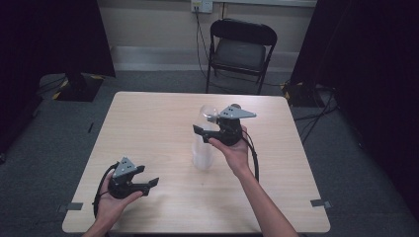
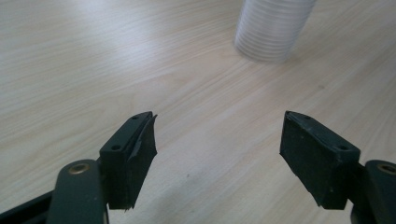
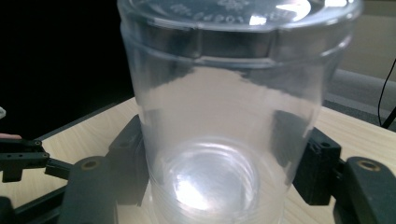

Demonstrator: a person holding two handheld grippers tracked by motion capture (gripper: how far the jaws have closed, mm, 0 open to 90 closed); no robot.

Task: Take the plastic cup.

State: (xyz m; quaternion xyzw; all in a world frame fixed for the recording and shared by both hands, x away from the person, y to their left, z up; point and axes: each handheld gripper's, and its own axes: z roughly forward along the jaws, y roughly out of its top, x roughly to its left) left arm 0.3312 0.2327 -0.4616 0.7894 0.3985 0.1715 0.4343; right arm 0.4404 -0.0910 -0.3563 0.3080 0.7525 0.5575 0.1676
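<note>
Right gripper view: right gripper (image 3: pixel 219 186) clenched around top cup (image 3: pixel 224 107), frame centre; squeezing harder could buckle it or topple the stack (image 1: pixel 202 153).

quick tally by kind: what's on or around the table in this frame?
Clear plastic cup stack: 1
Handheld grippers: 2, left gripper, right gripper
Wooden table: 1
Black folding chair: 1
Total: 5
</note>
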